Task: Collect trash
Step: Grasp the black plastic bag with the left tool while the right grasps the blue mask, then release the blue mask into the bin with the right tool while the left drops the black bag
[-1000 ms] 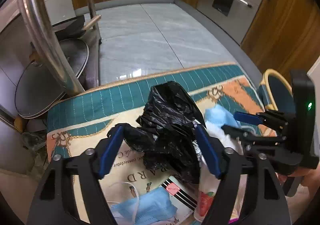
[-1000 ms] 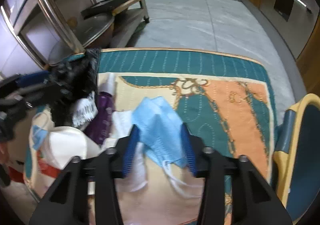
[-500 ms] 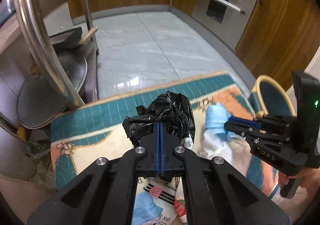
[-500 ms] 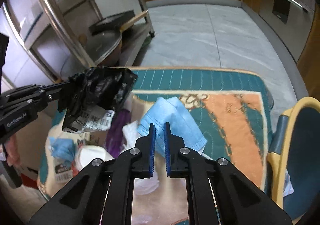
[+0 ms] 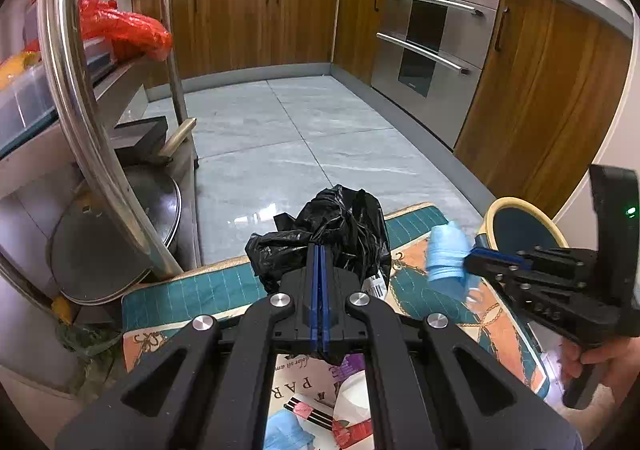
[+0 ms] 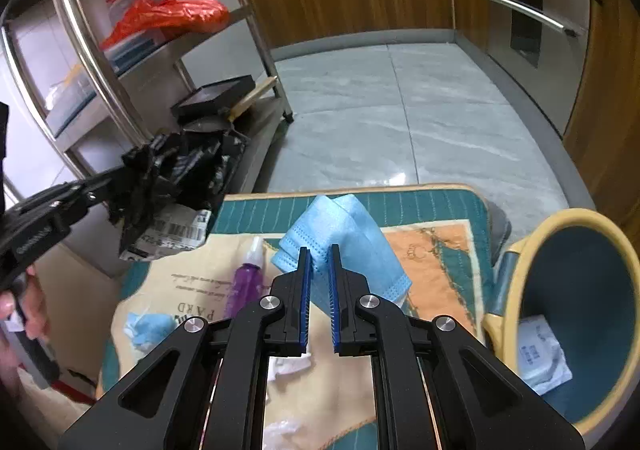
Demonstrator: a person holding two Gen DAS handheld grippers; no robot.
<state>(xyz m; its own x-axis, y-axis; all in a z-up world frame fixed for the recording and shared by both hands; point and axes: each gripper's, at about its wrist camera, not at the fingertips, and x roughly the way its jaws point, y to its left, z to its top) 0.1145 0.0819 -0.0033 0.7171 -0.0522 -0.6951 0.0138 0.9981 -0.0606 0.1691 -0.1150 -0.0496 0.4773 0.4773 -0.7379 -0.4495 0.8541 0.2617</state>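
Trash is in both grippers: the left gripper [image 5: 320, 250] has its blue pads pinched tight on a crumpled black plastic bag [image 5: 340, 226], held up off the patterned mat [image 6: 432, 250]; the right gripper [image 6: 318, 254] is clamped on a blue face mask [image 6: 340, 226], also clear of the mat. Below on the mat lie a purple spray bottle [image 6: 248, 282], a second blue mask [image 6: 148, 326] and white tissue scraps [image 6: 288, 368]. A yellow-rimmed bin [image 6: 520, 278] stands to the right, a steel rack [image 6: 92, 50] to the left.

Crumpled black plastic bag [image 5: 340, 234] hangs lifted above the mat; folded blue face mask [image 6: 340, 234], seemingly lifted too.
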